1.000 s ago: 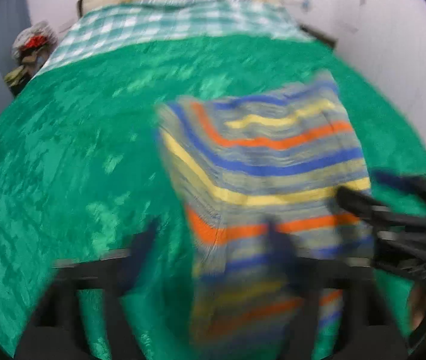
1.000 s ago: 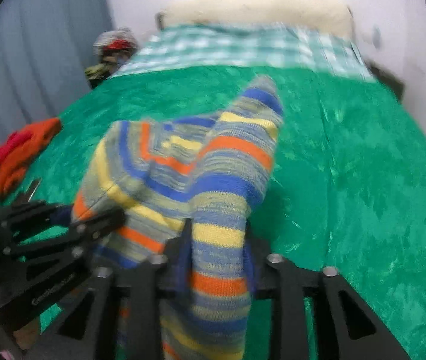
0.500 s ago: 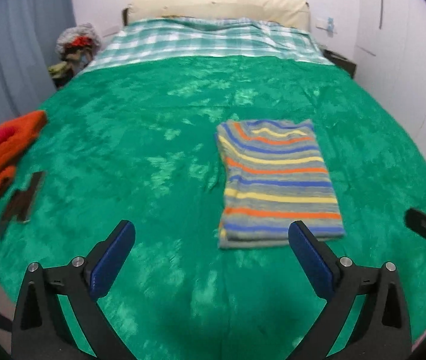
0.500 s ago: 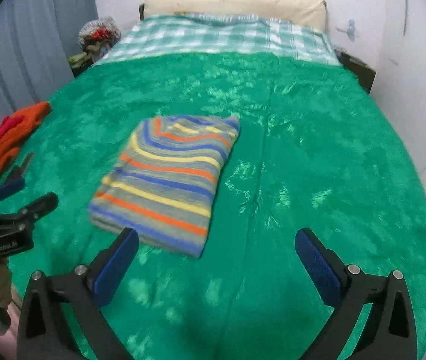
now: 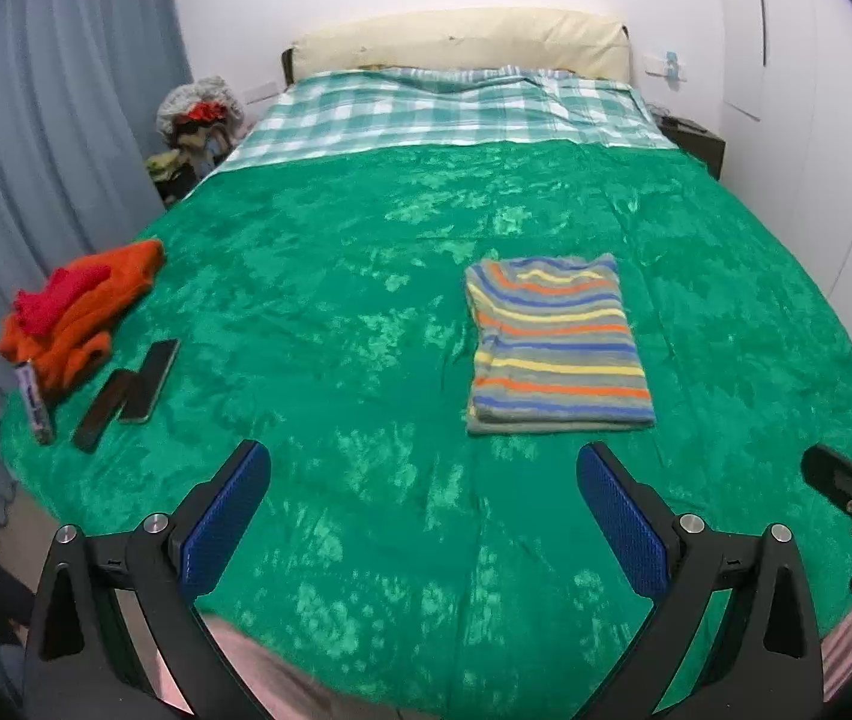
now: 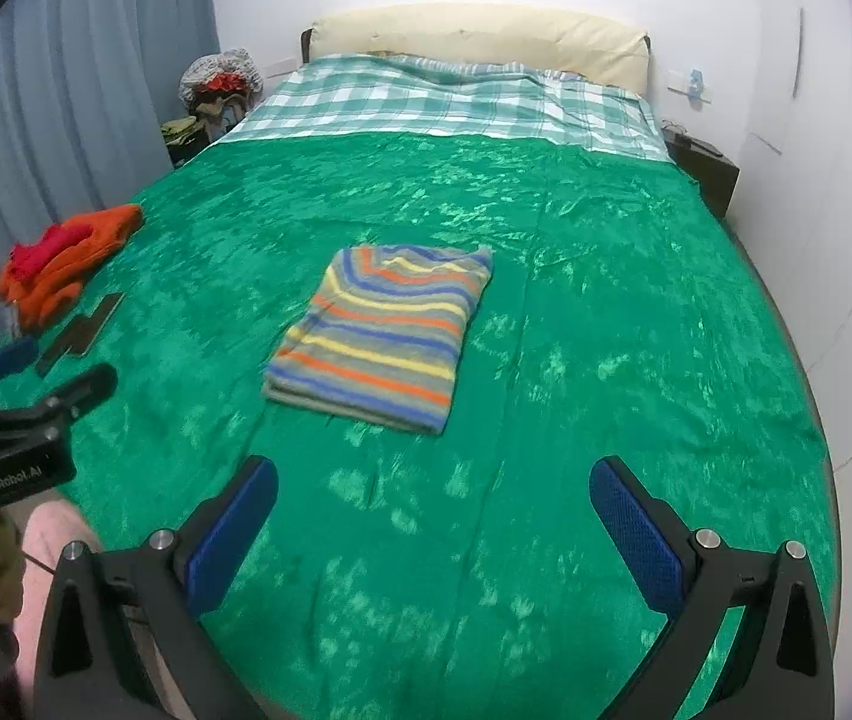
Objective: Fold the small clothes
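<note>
Pulled back from striped sweater (image 5: pixel 555 342) since a second ago; then draped over both sets of fingers, now lying flat and folded on green bedspread (image 5: pixel 318 300), nothing held. Left gripper (image 5: pixel 423 516) wide apart, empty, hanging over bedspread on near side of sweater. Right gripper (image 6: pixel 432 528) also spread wide, empty, near side of sweater too. No pad touching cloth.

Sweater: neat rectangle, about mid-bed, well apart from orange-red clothes (image 5: pixel 75 312) heaped far left of it at bed edge. Probably next item for folding.

Step in hand, judged: one piece finished, move on to next. Worth keeping both sets of jaws spread while crossing left, passing clear of folded sweater so edges stay square. Pinch heap at a seam or shoulder, not mid-bundle, then lift and shake flat before folding. Watch dark flat objects (image 5: pixel 132 387) just beside heap, on sweater side of it; easy to snag.

Counts: one striped sweater folded; one orange-red heap, number of garments inside unclear; two dark flat objects; one small tube-like item (image 5: pixel 35 402) beside them; two grippers.
</note>
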A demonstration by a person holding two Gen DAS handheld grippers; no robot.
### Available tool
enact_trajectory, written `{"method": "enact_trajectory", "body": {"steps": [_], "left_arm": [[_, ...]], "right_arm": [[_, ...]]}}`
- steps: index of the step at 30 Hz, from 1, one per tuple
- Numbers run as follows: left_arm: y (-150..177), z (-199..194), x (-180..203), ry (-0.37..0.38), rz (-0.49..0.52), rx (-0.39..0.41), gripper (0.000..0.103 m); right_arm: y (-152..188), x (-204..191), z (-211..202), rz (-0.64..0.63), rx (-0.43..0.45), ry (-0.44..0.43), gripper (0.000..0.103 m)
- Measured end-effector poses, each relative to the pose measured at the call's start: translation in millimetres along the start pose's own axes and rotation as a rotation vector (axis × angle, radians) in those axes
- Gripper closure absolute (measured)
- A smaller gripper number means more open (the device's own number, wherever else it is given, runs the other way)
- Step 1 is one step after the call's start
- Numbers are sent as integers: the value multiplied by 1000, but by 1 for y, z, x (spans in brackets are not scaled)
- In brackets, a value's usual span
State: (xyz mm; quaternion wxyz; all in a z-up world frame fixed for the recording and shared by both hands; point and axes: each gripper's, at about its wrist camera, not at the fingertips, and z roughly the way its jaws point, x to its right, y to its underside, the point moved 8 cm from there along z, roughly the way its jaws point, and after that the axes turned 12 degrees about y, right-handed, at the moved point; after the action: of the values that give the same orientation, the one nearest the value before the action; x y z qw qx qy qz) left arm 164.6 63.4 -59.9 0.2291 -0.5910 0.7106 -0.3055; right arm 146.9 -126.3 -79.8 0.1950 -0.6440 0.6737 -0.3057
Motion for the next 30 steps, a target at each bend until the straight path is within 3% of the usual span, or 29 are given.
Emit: {"method": "enact_trajectory", "body": {"steps": [11, 18, 30], "left_arm": [[40, -57, 5, -7, -48, -90, 1], [58, -85, 13, 0, -18, -102, 1], [70, -101, 26, 21, -9, -105, 0]], "right_arm": [[33, -16, -70, -50, -42, -41, 0], [53, -17, -112, -59, -56, -46, 0], [69, -26, -137, -76, -83, -66, 0]]}}
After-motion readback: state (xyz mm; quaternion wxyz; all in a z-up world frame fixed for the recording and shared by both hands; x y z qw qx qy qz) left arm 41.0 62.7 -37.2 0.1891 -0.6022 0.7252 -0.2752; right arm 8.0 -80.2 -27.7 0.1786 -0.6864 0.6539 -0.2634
